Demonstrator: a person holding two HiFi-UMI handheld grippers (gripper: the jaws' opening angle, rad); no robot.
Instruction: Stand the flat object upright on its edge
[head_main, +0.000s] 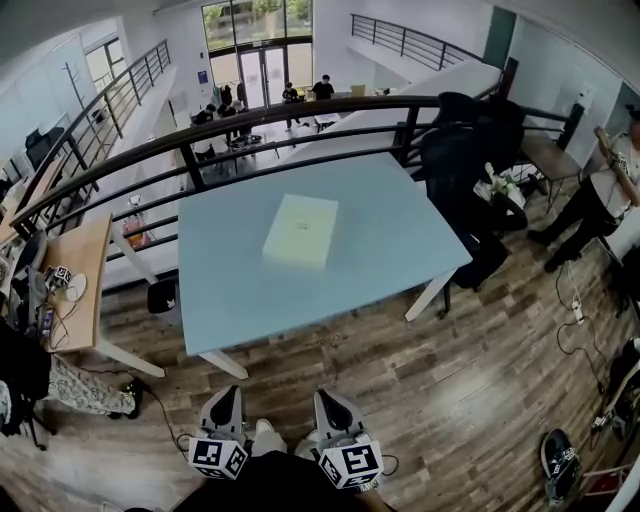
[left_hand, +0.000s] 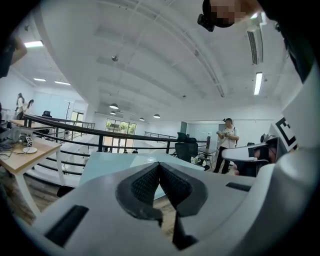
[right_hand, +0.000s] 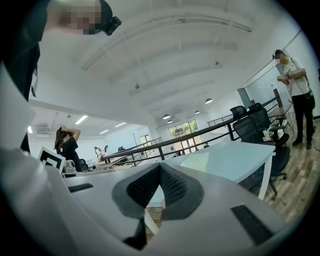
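Observation:
A flat, pale cream box (head_main: 301, 230) lies on its broad face near the middle of the light blue table (head_main: 380, 260). Both grippers hang low at the bottom of the head view, well short of the table's near edge. My left gripper (head_main: 222, 420) is shut with nothing between its pads. My right gripper (head_main: 334, 415) is also shut and empty. In the left gripper view the jaws (left_hand: 159, 166) meet at the tips, with the table top beyond. The right gripper view shows closed jaws (right_hand: 160, 167) the same way, and the box is not visible in either gripper view.
A black railing (head_main: 300, 125) runs behind the table. A dark office chair (head_main: 465, 150) stands at the table's far right corner. A wooden desk (head_main: 75, 285) with small items sits to the left. A person (head_main: 600, 200) stands at the far right. Cables and a bag lie on the wooden floor at right.

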